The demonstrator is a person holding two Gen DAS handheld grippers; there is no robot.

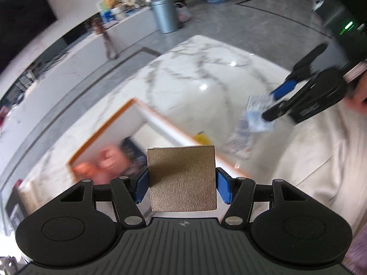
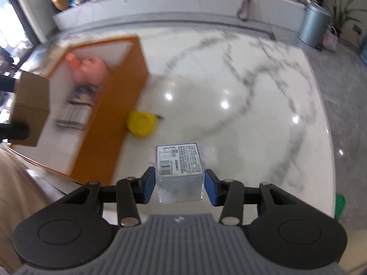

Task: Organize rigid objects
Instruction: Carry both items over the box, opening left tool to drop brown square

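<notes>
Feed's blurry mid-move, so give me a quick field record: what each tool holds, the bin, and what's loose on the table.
left tool: shut on gold box
right tool: shut on clear box, barcode label up
orange bin: on marble table, open, holds pink item and printed packs
loose: yellow item, beside bin

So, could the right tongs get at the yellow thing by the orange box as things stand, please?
Probably not yet: the right tongs are already full with a clear labelled box. The path over the marble table to the yellow thing looks free, though.
</notes>
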